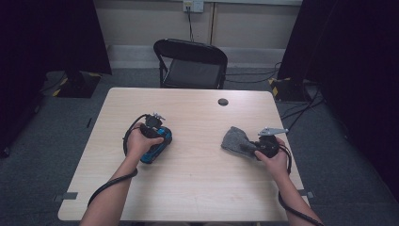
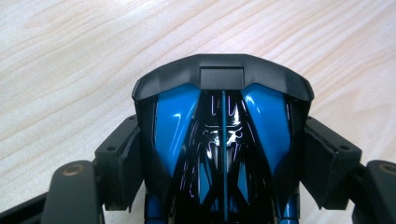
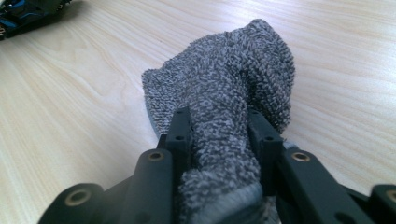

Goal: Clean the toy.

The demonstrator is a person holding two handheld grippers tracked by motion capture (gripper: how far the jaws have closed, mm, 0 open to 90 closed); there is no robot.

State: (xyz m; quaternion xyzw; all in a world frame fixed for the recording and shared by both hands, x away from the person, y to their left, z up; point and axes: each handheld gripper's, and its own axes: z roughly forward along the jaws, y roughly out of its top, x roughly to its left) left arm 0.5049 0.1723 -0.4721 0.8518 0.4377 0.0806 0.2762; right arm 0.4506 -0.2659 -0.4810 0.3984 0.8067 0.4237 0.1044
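A light wooden table (image 1: 197, 188) stands on grey carpet (image 1: 70, 122). A small round black cap (image 1: 223, 101) sits near its far edge. Behind it stands a black folding chair (image 1: 190, 63). The far wall (image 1: 141, 21) is pale beige, with a socket (image 1: 193, 5) from which a cable hangs. Black curtains (image 1: 51, 33) flank both sides, and cables (image 1: 301, 110) trail across the floor at the right.

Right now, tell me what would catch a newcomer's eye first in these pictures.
The glossy blue and black toy car stands out most, clamped between the left gripper's pads at the table's left. At the right, the right gripper has a bunched grey cloth between its jaws, resting on the pale wood. Behind the table stands a black folding chair.
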